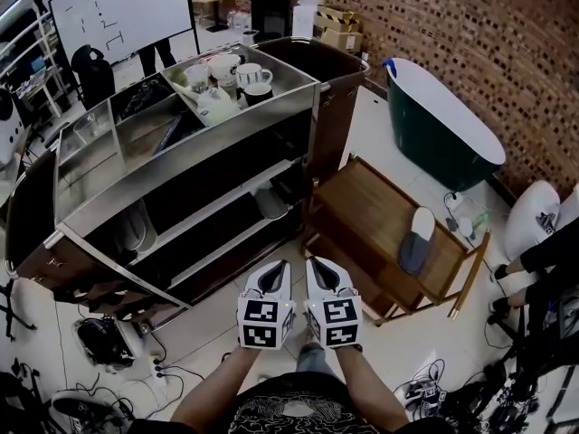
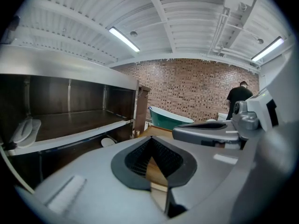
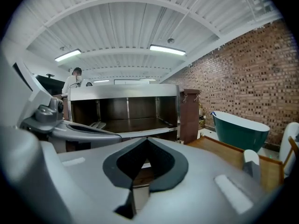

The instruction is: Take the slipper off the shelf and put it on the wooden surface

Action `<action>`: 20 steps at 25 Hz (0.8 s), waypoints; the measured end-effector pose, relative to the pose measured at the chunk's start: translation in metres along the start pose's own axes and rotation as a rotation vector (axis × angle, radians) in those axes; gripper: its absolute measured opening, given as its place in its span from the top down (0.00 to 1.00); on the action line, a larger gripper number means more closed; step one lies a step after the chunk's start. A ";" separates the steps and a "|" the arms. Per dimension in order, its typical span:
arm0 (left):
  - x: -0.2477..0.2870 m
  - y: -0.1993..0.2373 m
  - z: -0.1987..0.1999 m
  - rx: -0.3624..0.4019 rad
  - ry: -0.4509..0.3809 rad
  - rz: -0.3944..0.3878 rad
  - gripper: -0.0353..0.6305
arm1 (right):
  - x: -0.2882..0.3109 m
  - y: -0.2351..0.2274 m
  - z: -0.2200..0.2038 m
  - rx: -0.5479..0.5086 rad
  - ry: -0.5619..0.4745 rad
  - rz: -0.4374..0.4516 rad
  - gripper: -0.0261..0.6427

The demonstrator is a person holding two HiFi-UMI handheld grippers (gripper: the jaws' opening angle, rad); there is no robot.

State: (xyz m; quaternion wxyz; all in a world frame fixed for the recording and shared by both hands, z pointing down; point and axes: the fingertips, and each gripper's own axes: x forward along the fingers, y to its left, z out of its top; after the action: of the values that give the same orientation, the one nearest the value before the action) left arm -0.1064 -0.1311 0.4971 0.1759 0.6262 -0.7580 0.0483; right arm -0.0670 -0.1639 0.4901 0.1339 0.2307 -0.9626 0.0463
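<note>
Left claw [image 1: 274,274] and right claw [image 1: 318,272] closed, empty, side by side, slipper [image 1: 417,240] near wooden table [image 1: 360,204] edge

The desk [image 1: 357,208] is bare over its left and middle; only a grey slipper [image 1: 416,240] lies at its right edge. The shelf [image 1: 194,152] is open along its whole front. Its upper board is free except for a pale slipper [image 1: 136,229] at the left end, and a pale object [image 1: 271,202] sits on the lower board near the right end. The brown end panel [image 1: 333,120] stands just beside the desk's far-left corner. Cables [image 1: 113,344] clutter the floor at lower left.
</note>
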 end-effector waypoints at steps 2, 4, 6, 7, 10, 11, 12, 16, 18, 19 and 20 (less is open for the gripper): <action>-0.015 0.005 0.000 0.002 -0.014 0.018 0.94 | -0.005 0.015 0.003 -0.003 -0.010 0.020 0.96; -0.029 0.010 -0.001 0.002 -0.027 0.040 0.94 | -0.010 0.028 0.006 -0.003 -0.020 0.037 0.96; -0.045 0.016 -0.002 -0.002 -0.041 0.064 0.94 | -0.015 0.043 0.009 0.001 -0.029 0.060 0.96; -0.053 0.019 -0.002 -0.006 -0.049 0.077 0.94 | -0.018 0.051 0.012 0.003 -0.034 0.074 0.96; -0.077 0.029 -0.003 -0.017 -0.074 0.118 0.94 | -0.025 0.075 0.018 0.002 -0.047 0.123 0.96; -0.085 0.032 -0.003 -0.022 -0.082 0.131 0.94 | -0.027 0.083 0.019 -0.004 -0.050 0.139 0.96; -0.093 0.035 -0.003 -0.028 -0.089 0.144 0.94 | -0.029 0.091 0.020 -0.011 -0.053 0.156 0.96; -0.124 0.049 -0.005 -0.051 -0.115 0.196 0.94 | -0.033 0.126 0.021 -0.030 -0.064 0.220 0.96; -0.139 0.056 -0.005 -0.054 -0.127 0.221 0.94 | -0.037 0.141 0.022 -0.030 -0.072 0.245 0.96; -0.145 0.058 -0.005 -0.054 -0.131 0.233 0.94 | -0.039 0.147 0.022 -0.030 -0.076 0.256 0.96; -0.151 0.061 -0.006 -0.054 -0.135 0.244 0.94 | -0.041 0.153 0.022 -0.029 -0.080 0.268 0.96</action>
State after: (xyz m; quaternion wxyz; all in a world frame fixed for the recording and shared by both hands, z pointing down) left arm -0.1404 0.0242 0.4625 0.1341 0.5264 -0.8396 0.0069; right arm -0.1069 -0.0130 0.4529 0.0914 0.0999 -0.9900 0.0404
